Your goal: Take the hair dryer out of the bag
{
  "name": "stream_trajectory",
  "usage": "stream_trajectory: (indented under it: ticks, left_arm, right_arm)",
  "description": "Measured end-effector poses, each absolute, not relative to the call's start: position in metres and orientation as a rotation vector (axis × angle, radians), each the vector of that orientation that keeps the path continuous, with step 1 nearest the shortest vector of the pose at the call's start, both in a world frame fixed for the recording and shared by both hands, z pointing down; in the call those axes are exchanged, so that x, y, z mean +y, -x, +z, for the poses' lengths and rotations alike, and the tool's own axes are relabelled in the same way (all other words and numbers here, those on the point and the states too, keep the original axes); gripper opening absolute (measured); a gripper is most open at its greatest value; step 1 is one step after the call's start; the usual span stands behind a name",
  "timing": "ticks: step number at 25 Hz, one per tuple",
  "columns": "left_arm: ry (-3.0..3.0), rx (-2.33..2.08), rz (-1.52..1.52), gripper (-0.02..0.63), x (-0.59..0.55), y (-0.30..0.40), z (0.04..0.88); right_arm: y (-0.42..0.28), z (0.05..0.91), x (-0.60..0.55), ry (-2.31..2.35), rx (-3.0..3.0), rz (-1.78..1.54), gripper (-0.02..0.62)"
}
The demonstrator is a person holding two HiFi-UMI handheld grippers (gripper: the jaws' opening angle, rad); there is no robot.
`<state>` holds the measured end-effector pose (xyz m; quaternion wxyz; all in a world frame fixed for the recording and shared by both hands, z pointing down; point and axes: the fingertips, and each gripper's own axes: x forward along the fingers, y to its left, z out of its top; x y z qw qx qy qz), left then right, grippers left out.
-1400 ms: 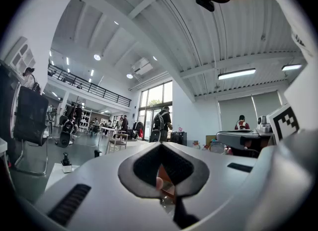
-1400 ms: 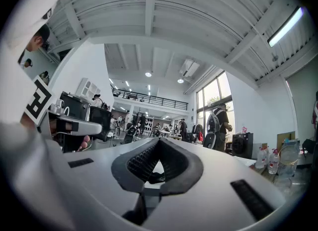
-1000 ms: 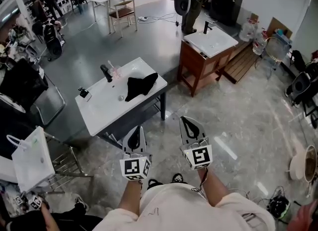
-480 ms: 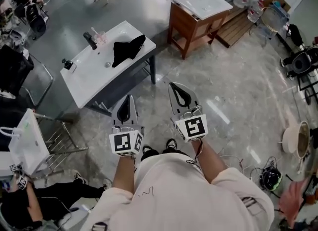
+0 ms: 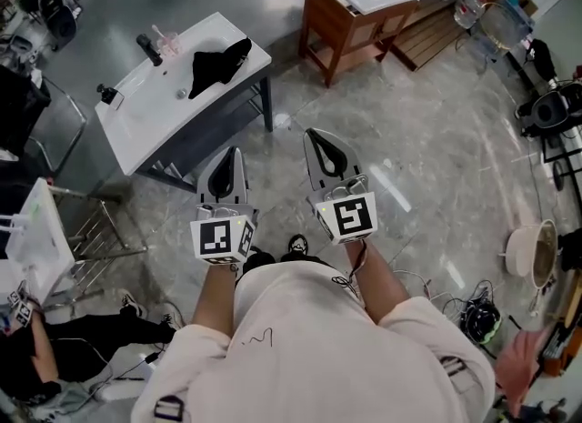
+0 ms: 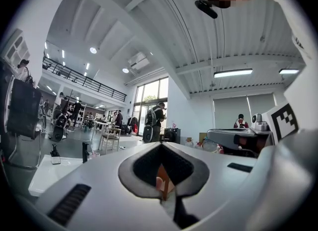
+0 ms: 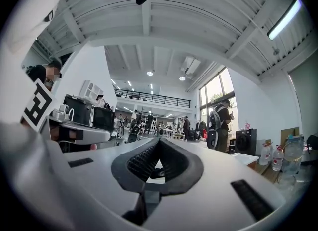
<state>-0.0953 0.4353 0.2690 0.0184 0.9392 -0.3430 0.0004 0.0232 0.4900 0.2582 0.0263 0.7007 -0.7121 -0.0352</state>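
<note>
A black bag (image 5: 218, 65) lies slumped on the white sink counter (image 5: 150, 116) at the upper left of the head view. No hair dryer shows; whatever the bag holds is hidden. My left gripper (image 5: 231, 152) and right gripper (image 5: 317, 133) are held side by side, level, over the marble floor, well short of the counter. Both are shut with nothing between the jaws. In the left gripper view, the left gripper (image 6: 160, 146) has its jaws closed together, pointing across the hall. In the right gripper view, the right gripper (image 7: 158, 140) stands the same way.
A black faucet (image 5: 146, 48) and a pink cup (image 5: 167, 43) stand on the counter behind the bag. A wooden vanity (image 5: 356, 7) stands at the top middle. A white paper bag (image 5: 36, 239) on a wire rack and a seated person are at the left. Cables and a bowl lie on the floor at the right.
The head view has shifted, so the counter and bag sit higher and further left. Both grippers stay shut and side by side, and appear slightly larger.
</note>
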Motion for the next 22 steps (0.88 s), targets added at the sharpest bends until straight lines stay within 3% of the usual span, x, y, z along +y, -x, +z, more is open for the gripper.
stream_trajectory:
  ticks: [9,22]
  left_arm:
    - [-2.899,-1.115,0.056,0.015,0.442,0.068,0.281]
    - [-2.86,-1.113,0.077,0.016,0.358,0.034,0.308]
  right_arm:
    - [-0.053,0.272,0.489,-2.137,-2.266,-0.095,-0.002]
    - [-0.083,0.294,0.411,-2.09,-2.268,-0.107,-0.002]
